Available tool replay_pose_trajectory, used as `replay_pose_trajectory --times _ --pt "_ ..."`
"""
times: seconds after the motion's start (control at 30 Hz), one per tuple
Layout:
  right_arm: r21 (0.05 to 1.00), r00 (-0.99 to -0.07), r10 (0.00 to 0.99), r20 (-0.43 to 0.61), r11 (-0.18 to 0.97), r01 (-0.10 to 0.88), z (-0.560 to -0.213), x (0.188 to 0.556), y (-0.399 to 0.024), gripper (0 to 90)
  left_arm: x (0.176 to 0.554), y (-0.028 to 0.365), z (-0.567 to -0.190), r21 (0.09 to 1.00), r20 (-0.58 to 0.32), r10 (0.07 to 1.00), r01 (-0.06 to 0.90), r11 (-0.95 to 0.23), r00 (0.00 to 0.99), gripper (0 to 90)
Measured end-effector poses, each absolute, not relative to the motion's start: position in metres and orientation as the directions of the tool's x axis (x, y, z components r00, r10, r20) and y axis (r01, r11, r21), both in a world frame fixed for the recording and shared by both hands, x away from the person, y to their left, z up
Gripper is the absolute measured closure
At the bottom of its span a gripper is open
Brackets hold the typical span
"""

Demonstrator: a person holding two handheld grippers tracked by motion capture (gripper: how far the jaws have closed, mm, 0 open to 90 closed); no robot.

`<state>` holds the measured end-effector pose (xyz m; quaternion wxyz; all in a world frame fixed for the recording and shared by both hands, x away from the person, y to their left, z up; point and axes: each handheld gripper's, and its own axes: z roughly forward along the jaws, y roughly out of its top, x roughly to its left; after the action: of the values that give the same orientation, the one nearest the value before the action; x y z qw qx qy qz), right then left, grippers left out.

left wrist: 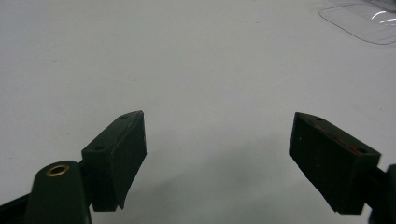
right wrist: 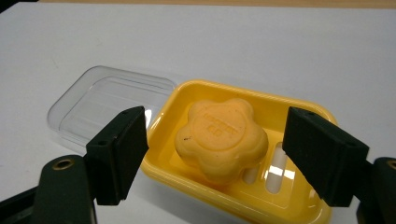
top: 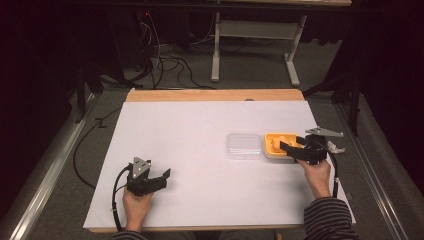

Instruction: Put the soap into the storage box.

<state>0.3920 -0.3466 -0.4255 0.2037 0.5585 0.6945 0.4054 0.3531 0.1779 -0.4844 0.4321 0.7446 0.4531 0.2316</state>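
The main risk, as I judge it, is a bad grip on the soap [right wrist: 221, 139]: the bar is rounded and flower-shaped, so if the right gripper [right wrist: 217, 154] closes on two of its bulging lobes rather than across a firm waist, the bar could squirt sideways out of the pads or tip against the wall of the yellow soap dish [right wrist: 299, 109]. The dish itself looks light, and a jaw catching its rim could drag or flip it toward the right edge of the table [top: 165, 130], which lies near. The clear lid [right wrist: 105, 100] lies just beside the dish on its left, close enough to be knocked if the gripper swings that way. The right gripper's jaws stand spread on either side of the soap, not touching it. The left gripper [left wrist: 217, 154] is also spread wide with nothing between its jaws, resting over bare table near the front left corner, well apart from the dish. The soap is orange, matte, with raised lettering too small to read, and it sits tilted in the slotted dish near the right edge of the table.
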Motion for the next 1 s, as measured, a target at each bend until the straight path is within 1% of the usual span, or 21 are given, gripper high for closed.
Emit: replay_pose_trajectory --times 0.23,0.6,0.77,1.0 --pt "0.785 -0.311 0.931 0.192 0.045 0.618 -0.423 0.389 -0.346 16.0 0.353 0.178 -0.484 0.853 -0.047 0.874 0.475 -0.217 0.483 19.6" --pt "0.797 -0.342 0.918 0.203 0.048 0.602 -0.417 0.379 -0.344 11.9 0.353 0.178 -0.484 0.854 -0.047 0.874 0.473 -0.216 0.483 19.5" --pt "0.787 -0.345 0.915 0.210 0.051 0.614 -0.415 0.374 -0.344 12.6 0.353 0.178 -0.484 0.855 -0.045 0.874 0.472 -0.217 0.484 19.4" --pt "0.804 -0.363 0.907 0.211 0.050 0.593 -0.417 0.365 -0.346 14.4 0.353 0.178 -0.484 0.855 -0.044 0.874 0.471 -0.218 0.485 19.3"
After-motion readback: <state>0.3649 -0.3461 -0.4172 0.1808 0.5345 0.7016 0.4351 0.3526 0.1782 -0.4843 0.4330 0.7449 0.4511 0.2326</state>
